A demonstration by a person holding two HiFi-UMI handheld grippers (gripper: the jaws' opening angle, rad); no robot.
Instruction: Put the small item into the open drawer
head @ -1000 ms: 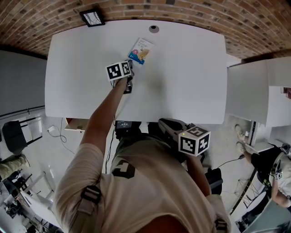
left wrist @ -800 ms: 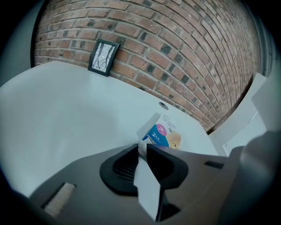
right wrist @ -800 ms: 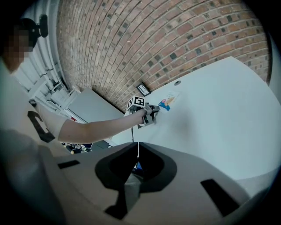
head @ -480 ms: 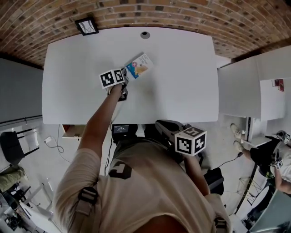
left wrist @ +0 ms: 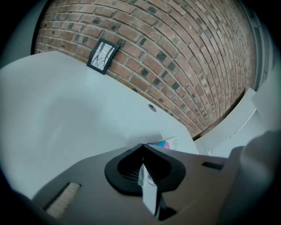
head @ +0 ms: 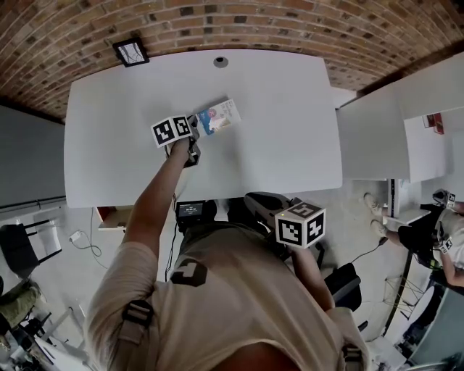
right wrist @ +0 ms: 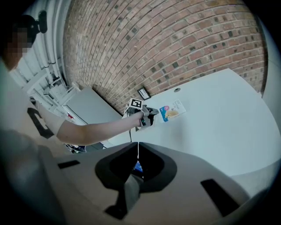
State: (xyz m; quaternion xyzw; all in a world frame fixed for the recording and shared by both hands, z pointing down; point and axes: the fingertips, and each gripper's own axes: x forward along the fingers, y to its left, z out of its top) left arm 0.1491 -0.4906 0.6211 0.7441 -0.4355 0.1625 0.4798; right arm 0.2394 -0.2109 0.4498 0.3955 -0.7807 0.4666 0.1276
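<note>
Seen from above, a person stands at a smooth white table [head: 290,109] with rounded corners; a red-brick wall [head: 304,22] runs along its far side. The step in hand is picking up the small item. The left gripper [head: 194,127] reaches out over the far-left part of the table; its jaws have just been closing and now pinch the near edge of a small flat packet [head: 219,116]. The packet juts out to the right of the jaws, far of the table's middle; whether it is clear of the tabletop is hard to tell. It is thin, rectangular and stiff-looking, like printed card or foil; it is white with a blue panel and a pale yellow picture. The jaw pads are black and finely ribbed. The right gripper [right wrist: 138,147] hangs close to the person's body, past the table's near edge; its jaws are together with nothing between them. What looks like the open drawer [head: 112,217], brownish inside, shows below the table's near-left corner. The next move likely calls for carrying the packet back and left, then down past the table edge; the grip needs to stay firm, since so thin an edge could swivel or slip; then release over the drawer.
</note>
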